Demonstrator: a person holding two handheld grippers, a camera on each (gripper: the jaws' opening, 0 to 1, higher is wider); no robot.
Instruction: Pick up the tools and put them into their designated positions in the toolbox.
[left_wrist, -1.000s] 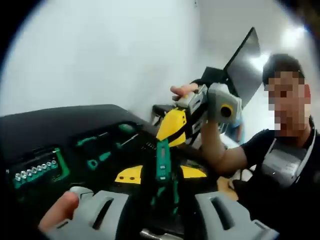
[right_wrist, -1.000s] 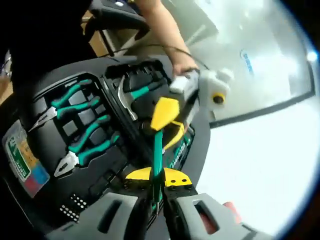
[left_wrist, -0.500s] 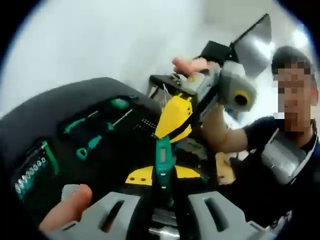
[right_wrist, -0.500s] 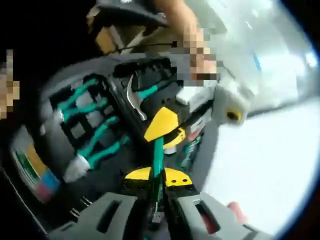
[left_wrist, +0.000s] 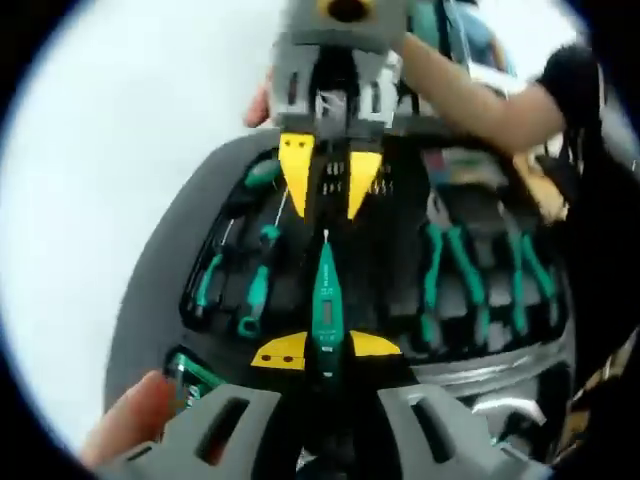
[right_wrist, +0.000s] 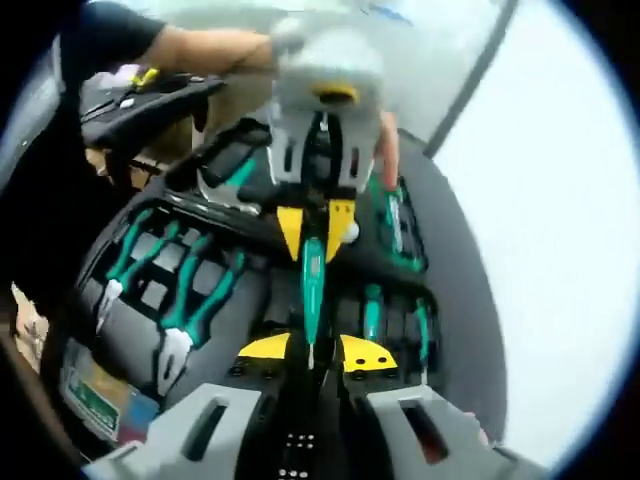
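1. Green test-pen screwdriver (left_wrist: 326, 300): your left gripper (left_wrist: 325, 352) has its yellow-tipped jaws closed on the handle end. The metal tip points straight ahead, reaching almost to the tips of the opposing claw. In the right gripper view the same tool (right_wrist: 312, 285) runs from the far claw down towards your own jaws.

2. Right gripper (right_wrist: 312, 356): your jaws stand narrowly apart with the pen's thin tip lying in the gap. I cannot tell whether the pads actually touch it. In the left gripper view this claw (left_wrist: 330, 190) sits directly ahead, tips facing yours, just past the pen tip.

3. Left gripper as it appears in the right gripper view (right_wrist: 314, 232): straight ahead, jaws down towards you, clamped on the pen's thick end.

4. Toolbox (left_wrist: 160, 290): a dark grey open case lying beneath and beyond both claws, with a black moulded insert.

5. Screwdrivers (left_wrist: 255, 290): green-handled, seated in slots left of your left claw's line.

6. Pliers (left_wrist: 450, 280): green-handled, in recesses right of the left claw; in the right gripper view they (right_wrist: 185, 305) lie left of your jaws.

7. Hammer (right_wrist: 225, 185): metal head and green grip, ahead-left of the right claw, in its recess.

8. Your thumb (left_wrist: 125, 430): bottom-left beside the left claw's body.
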